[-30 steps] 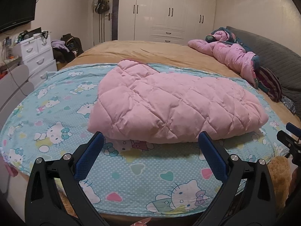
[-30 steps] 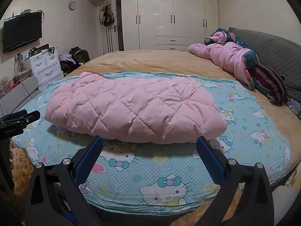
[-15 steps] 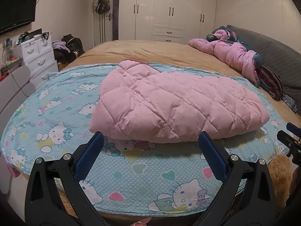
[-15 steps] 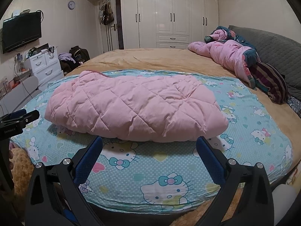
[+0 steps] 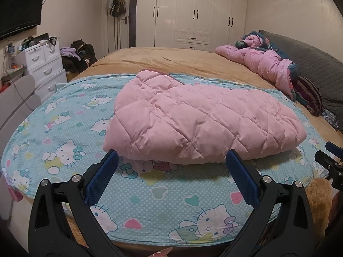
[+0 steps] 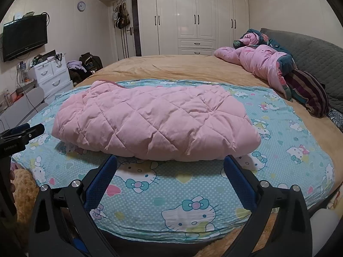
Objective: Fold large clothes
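A pink quilted puffer garment (image 5: 193, 120) lies folded into a thick bundle on a light-blue cartoon-cat sheet (image 5: 150, 197) at the near end of the bed; it also shows in the right wrist view (image 6: 154, 124). My left gripper (image 5: 171, 156) is open and empty, held just short of the bundle's near edge. My right gripper (image 6: 170, 160) is open and empty, also just before the near edge. The right gripper's tip shows at the right edge of the left wrist view (image 5: 330, 160), and the left gripper's tip at the left of the right wrist view (image 6: 19, 137).
A tan bedspread (image 6: 182, 66) covers the bed beyond the sheet. A crumpled pink duvet (image 6: 261, 64) and a striped pillow (image 6: 308, 94) lie at the grey headboard (image 6: 317, 53). White drawers (image 6: 53, 75), a wall TV (image 6: 23, 36) and wardrobes (image 6: 193, 19) stand around.
Both grippers have drifted slightly; the garment sits a little differently in each view. The jaws stay open and the bundle has not moved.
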Demonstrator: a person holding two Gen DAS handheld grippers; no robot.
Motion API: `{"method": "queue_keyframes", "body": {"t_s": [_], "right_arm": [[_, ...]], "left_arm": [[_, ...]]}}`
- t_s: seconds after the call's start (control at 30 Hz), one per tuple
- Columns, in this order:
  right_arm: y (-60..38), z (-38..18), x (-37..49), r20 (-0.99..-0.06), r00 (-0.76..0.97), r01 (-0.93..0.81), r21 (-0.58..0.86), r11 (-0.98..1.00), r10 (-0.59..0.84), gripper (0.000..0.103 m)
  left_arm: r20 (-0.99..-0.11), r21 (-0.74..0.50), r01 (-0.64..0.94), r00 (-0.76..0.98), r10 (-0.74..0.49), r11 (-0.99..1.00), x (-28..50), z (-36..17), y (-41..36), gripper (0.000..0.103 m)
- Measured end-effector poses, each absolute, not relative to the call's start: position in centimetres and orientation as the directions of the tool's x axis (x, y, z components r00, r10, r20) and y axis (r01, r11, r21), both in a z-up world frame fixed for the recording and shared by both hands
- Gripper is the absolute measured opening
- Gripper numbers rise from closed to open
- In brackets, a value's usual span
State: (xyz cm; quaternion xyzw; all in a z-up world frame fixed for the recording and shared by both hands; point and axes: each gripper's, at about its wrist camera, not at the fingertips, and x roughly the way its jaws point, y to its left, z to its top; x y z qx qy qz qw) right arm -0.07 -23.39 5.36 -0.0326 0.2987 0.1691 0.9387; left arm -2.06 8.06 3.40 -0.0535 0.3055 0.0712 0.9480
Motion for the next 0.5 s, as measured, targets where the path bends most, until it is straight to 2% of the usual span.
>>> {"method": "queue_keyframes", "body": {"t_s": [0.5], "right_arm": [[-23.3, 5.42, -0.17, -0.57, 0.768, -0.333, 0.036, 0.942, 0.293, 0.099]], "left_arm": [[-0.587, -0.054, -0.168, 0.803, 0.105, 0.984, -2.05, 3.55, 7.84, 0.094]]}}
